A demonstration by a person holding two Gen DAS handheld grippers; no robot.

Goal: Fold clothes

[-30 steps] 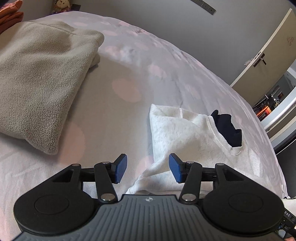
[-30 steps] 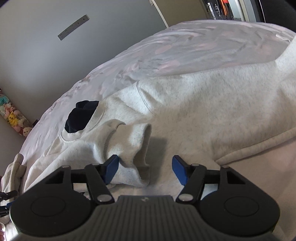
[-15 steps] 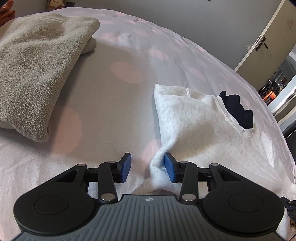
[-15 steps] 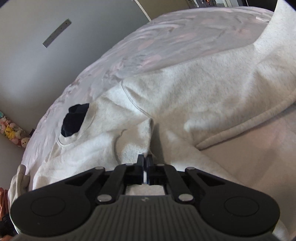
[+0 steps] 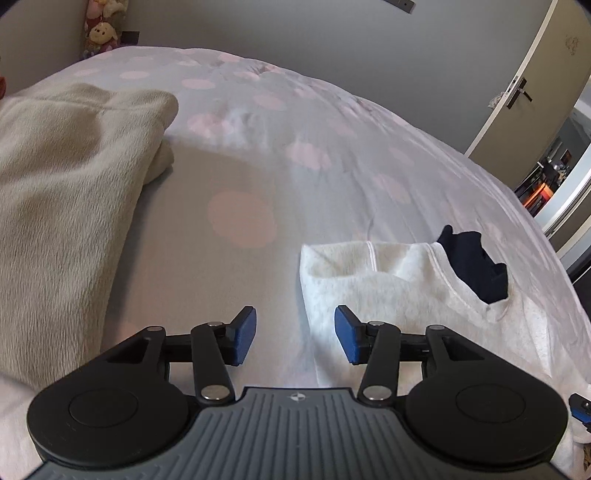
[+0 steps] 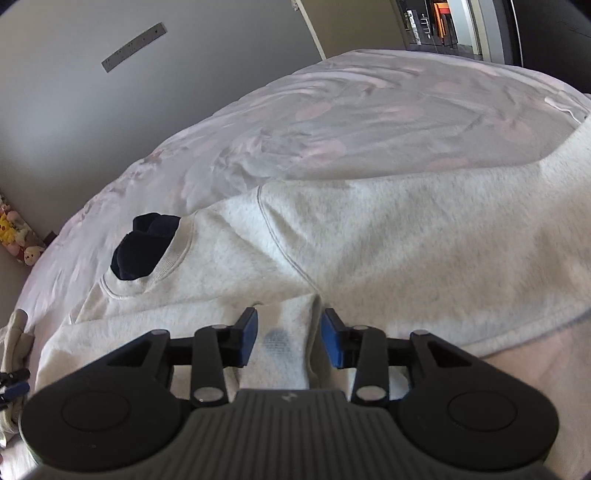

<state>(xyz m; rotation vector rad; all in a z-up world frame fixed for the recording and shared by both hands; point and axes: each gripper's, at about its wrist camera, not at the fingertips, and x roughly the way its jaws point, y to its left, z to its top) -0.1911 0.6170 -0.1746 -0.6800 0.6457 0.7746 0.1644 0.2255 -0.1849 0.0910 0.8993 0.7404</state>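
Nearest in the right wrist view, the right gripper (image 6: 288, 338) has 2 blue-padded black fingers whose jaws are opening; the ribbed sleeve cuff (image 6: 286, 343) of the pale grey sweatshirt (image 6: 369, 240) lies between the pads without being pressed. The cuff carries a dark smudge. Beyond it the sweatshirt spreads flat across the bed, its fabric soft and fleecy with raised seam lines, and a dark navy lining (image 6: 146, 247) shows in the rounded neck opening to the left.

In the left wrist view, the left gripper (image 5: 295, 338) also has its jaws opening, with nothing gripped; the folded edge of the sweatshirt (image 5: 388, 291) lies just beyond and partly between the pads, nearer the right one. To the left rests a thick beige fleece garment (image 5: 66, 192), folded and plush. Under everything lies the bedspread (image 5: 295, 155), smooth and light with pink dots. Farthest back, stuffed toys (image 5: 99, 29) sit by the grey wall, and a door (image 5: 528, 85) stands at right.
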